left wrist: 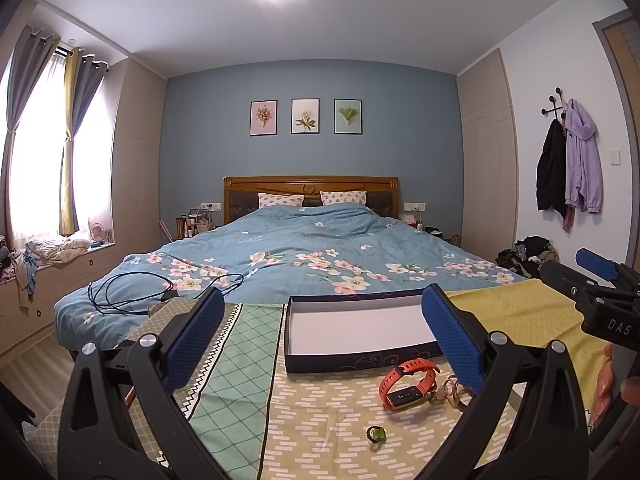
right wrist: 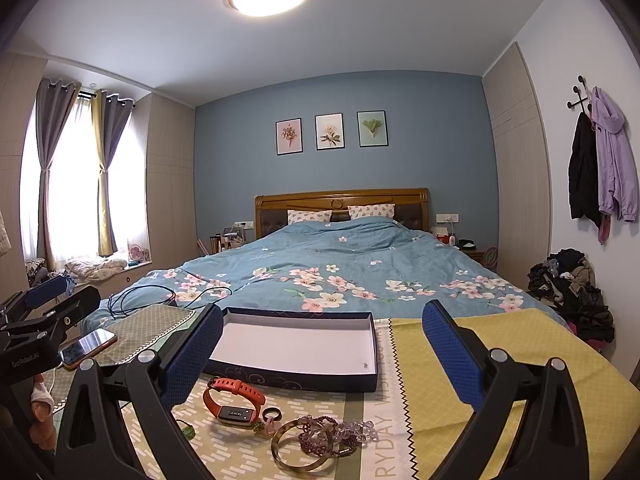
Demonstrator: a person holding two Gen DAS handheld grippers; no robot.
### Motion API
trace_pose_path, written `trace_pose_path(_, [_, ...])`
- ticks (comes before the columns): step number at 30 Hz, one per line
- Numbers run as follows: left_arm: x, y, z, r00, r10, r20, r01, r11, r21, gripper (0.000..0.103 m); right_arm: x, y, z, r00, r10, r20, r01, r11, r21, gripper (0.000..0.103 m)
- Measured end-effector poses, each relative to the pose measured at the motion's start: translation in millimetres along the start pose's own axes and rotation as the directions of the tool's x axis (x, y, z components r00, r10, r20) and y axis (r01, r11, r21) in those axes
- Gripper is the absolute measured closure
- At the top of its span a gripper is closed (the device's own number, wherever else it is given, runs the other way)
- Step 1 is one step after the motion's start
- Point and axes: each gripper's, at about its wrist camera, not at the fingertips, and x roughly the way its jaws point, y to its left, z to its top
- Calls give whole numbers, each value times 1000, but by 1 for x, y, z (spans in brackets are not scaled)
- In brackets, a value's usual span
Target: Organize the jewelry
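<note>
Both grippers, left (left wrist: 320,336) and right (right wrist: 322,354), were held spread and empty; jewelry before the shallow navy cardboard box (right wrist: 296,346) awaited a first pick, judged the orange-strapped watch (right wrist: 232,402).

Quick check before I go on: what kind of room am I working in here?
A home bedroom, almost certainly. A made double bed with a wooden headboard fills the middle, curtains frame the window, and coats hang on wall hooks.
</note>
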Motion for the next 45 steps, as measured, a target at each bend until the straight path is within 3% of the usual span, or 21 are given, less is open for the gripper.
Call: trace_pose_path(45, [-5,-4,-1,1000,-18,0,18,1000,9,6,-6,2,-4,1000,3,10,-3,1000,5,7])
